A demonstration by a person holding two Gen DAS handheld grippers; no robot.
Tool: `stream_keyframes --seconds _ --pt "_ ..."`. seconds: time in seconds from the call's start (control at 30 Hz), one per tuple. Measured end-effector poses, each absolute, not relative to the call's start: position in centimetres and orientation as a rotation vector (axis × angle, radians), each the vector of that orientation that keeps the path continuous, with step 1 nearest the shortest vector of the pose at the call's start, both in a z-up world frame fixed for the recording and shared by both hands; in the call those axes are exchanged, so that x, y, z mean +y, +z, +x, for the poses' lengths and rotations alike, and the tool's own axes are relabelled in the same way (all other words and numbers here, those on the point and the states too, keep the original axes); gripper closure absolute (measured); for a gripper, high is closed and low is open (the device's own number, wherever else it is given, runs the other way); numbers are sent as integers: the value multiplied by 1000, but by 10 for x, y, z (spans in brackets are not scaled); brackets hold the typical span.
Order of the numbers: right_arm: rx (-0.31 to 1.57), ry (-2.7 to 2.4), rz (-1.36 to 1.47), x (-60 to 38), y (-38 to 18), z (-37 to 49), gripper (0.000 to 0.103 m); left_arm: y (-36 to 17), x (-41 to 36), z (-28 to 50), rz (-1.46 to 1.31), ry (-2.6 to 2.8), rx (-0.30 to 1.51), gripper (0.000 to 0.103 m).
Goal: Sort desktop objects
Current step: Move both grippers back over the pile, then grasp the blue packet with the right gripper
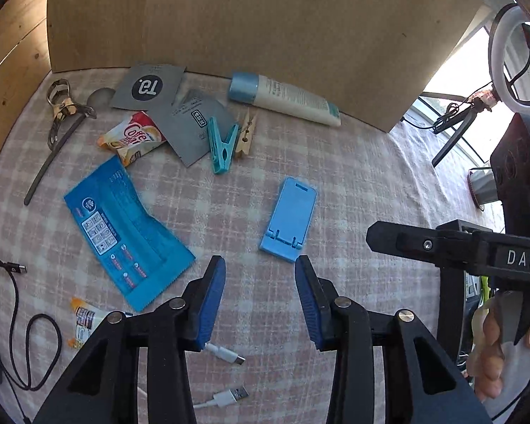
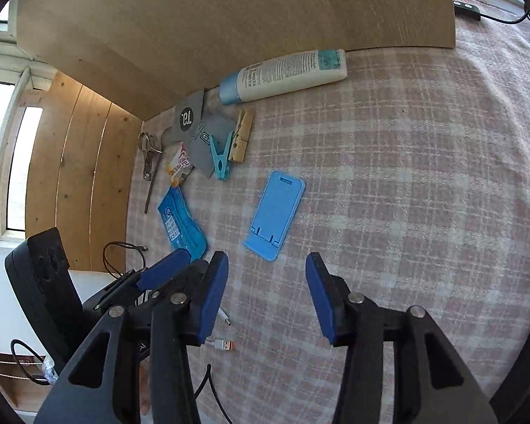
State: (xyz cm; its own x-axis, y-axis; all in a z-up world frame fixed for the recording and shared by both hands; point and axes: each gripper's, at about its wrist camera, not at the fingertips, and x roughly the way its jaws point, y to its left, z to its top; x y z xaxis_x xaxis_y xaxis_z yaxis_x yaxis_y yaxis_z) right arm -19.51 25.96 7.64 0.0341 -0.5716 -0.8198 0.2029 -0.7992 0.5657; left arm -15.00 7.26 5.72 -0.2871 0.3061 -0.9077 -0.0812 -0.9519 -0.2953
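Note:
A light blue phone stand (image 1: 289,222) (image 2: 275,212) lies flat on the pink checked cloth. My left gripper (image 1: 260,270) hovers just short of its near edge, open, with nothing between the blue pads. My right gripper (image 2: 266,268) hangs over the same near edge, also open and empty. The two grippers are side by side: a blue pad (image 2: 164,270) of the left one shows at the left of the right wrist view. A black finger (image 1: 399,242) of the right one reaches in from the right in the left wrist view.
Along the cardboard backboard (image 1: 265,17) lie a lotion tube (image 1: 286,97), a teal peg (image 1: 222,145), a wooden peg (image 1: 245,134), grey sachets (image 1: 148,86), a coffee sachet (image 1: 134,137) and a metal tool (image 1: 62,106). A blue packet (image 1: 123,233) and cables (image 1: 226,397) lie nearer.

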Motion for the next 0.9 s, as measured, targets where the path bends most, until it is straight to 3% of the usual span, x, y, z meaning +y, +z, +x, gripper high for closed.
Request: stream_keyframes --seconds 0.27,0.6,0.9 --pt "-236 -1758 1809 228 60 -204 57 51 24 -131 -1802 2379 -380 65" --pt "-12 -1689 1701 156 70 -191 57 38 -29 -67 -1869 2419 -667 65" --pt "-25 -1650 1680 97 61 -201 57 37 -32 -114 -1808 2512 -642 65"
